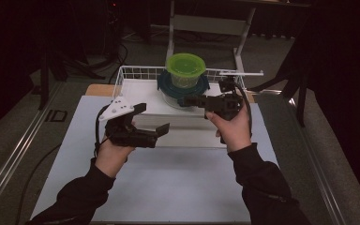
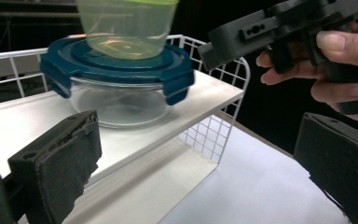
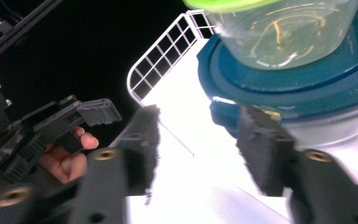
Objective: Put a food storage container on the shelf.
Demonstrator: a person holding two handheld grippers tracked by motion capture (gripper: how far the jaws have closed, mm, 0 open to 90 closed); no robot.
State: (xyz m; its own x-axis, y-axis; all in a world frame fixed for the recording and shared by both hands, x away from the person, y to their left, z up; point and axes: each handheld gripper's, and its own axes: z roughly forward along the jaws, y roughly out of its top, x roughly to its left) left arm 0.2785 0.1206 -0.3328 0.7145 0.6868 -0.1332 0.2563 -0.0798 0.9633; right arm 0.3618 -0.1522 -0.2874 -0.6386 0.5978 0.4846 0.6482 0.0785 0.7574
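The left gripper hangs over the bench with its jaws wide and bare, just short of the white shelf in the wire basket. Beyond and to its right, the right gripper stands half open, holding nothing, its pads just beside the blue-lidded glass bowl. The green-lidded cup sits on that lid, farther back.

Green-lidded clear tub, blue-lidded clear glass bowl, white wire basket, white tabletop, black grippers' jaws.
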